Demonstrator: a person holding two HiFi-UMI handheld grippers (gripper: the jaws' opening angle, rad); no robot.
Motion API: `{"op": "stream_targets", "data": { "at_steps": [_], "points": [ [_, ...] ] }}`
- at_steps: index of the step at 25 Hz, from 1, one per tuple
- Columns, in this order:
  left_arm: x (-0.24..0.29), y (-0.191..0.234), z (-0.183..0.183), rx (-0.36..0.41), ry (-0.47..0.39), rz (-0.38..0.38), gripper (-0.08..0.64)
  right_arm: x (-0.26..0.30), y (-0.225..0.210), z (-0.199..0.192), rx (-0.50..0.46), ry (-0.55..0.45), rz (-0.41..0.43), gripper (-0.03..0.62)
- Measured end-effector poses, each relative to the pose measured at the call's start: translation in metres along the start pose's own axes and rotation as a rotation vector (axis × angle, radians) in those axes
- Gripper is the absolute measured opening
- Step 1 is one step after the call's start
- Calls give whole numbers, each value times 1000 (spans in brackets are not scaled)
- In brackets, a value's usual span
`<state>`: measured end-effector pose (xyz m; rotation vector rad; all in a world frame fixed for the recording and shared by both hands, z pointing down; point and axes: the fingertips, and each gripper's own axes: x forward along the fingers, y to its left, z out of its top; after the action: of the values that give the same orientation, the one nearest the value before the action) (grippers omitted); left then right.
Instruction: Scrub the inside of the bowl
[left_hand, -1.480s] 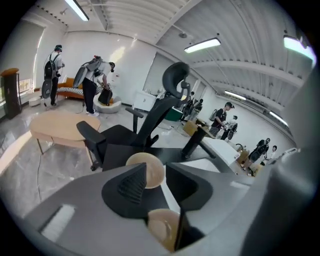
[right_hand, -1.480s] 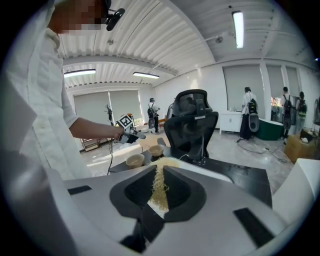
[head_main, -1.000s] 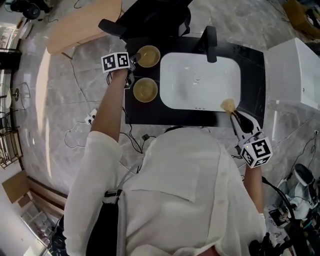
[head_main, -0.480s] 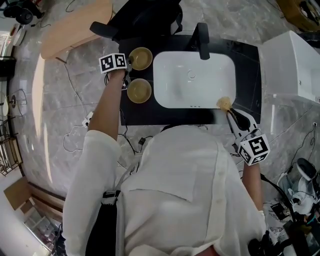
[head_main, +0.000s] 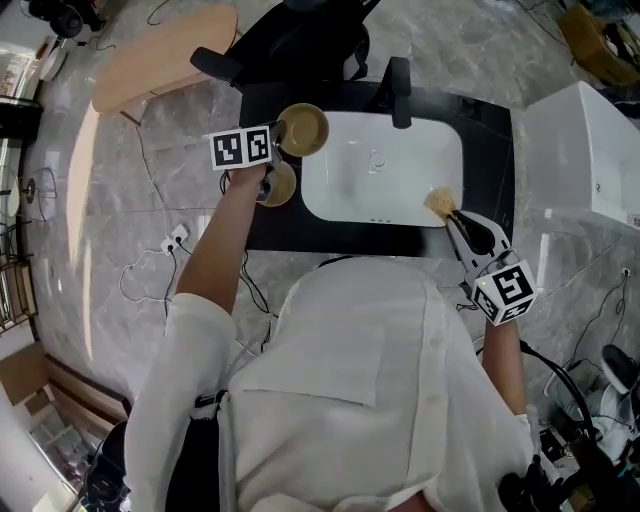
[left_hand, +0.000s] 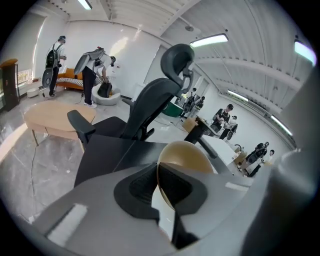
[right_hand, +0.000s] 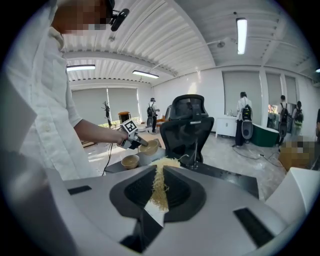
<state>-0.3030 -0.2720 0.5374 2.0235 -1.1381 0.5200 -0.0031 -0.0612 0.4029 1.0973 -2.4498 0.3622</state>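
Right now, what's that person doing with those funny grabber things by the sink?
A person in a white shirt is getting ready to scrub a bowl. The left hand-held gripper has just been closing its jaws on the rim of a round tan bowl and holds it tilted beside the white sink. The right hand-held gripper pinches a straw-coloured fibre scrubber at the sink's near edge, not in the bowl yet. A second tan bowl sits on the black counter.

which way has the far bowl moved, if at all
Yes. The far bowl, gripped by the left gripper whose jaws just closed further on its rim, moved right toward the sink: earlier clear of the basin's left rim, now overlapping it.
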Motion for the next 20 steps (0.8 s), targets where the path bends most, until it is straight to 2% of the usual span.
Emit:
{"op": "stream_targets", "data": {
  "at_steps": [3,7,11,16,20],
  "points": [
    [-9,-46,-13,34,-1,-8,18,-1,-4,15,-50,-23,50,37],
    [-14,-106,-32,91,9,21,18,2,-8,31,-113,-50,121,37],
    [-12,-162,-46,121,-4,21,17,11,-2,38,-221,-41,199,37],
    [-3,-221,-56,170,-13,14,17,23,7,33,-373,16,266,37],
    [4,-256,-62,270,-6,37,17,30,9,16,-524,99,295,37]
  ]
}}
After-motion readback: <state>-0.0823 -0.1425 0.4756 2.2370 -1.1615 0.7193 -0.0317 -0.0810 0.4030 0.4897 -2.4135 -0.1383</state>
